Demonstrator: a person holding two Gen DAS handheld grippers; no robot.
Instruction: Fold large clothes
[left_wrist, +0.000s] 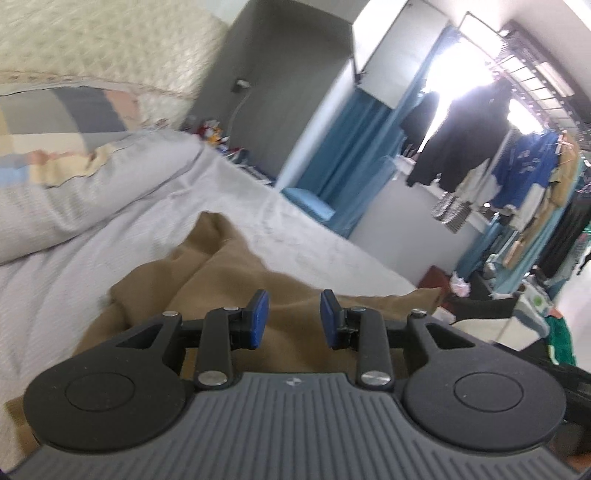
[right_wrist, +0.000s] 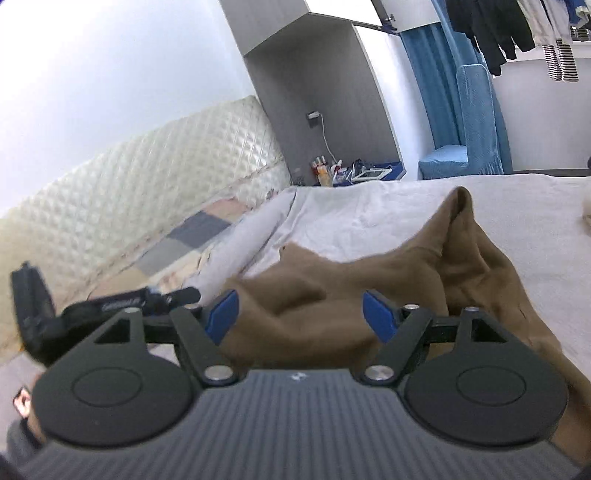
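Observation:
A large brown garment (left_wrist: 207, 273) lies crumpled on the pale bed sheet (left_wrist: 295, 225). My left gripper (left_wrist: 294, 319) hovers above it with its blue pads apart and nothing between them. In the right wrist view the same brown garment (right_wrist: 388, 280) spreads across the sheet (right_wrist: 369, 206), one fold peaking at the far right. My right gripper (right_wrist: 301, 315) hangs over it, jaws wide, holding nothing. The left gripper's body (right_wrist: 74, 306) shows at the left of that view.
A grey pillow (left_wrist: 92, 184) and a patchwork quilt (left_wrist: 55, 122) lie against the quilted headboard (right_wrist: 147, 177). A cluttered bedside shelf (right_wrist: 343, 171), a blue chair (right_wrist: 469, 144) and hanging clothes (left_wrist: 480, 147) stand beyond the bed's far edge.

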